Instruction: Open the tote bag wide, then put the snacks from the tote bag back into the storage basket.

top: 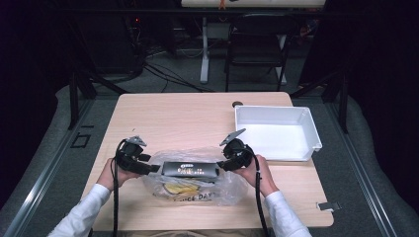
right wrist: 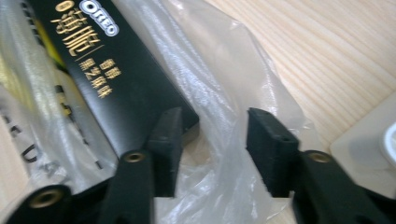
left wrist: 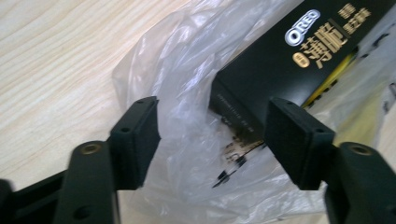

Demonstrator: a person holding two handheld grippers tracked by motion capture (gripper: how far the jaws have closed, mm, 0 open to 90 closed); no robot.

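The left gripper [top: 150, 168] sits near the table's [top: 173, 113] front edge, at the left end of the clear plastic bag [top: 230, 190]. Its jaws stand apart, with loose bag film and a corner of the black Oreo box [left wrist: 280, 60] between them; no pad presses on either. The box lies flat on the bag, midway along the front edge. The right gripper [top: 221, 165] sits at the box's right end, jaws parted around bag film. A white tray [top: 309, 127] occupies the table's right rear corner.
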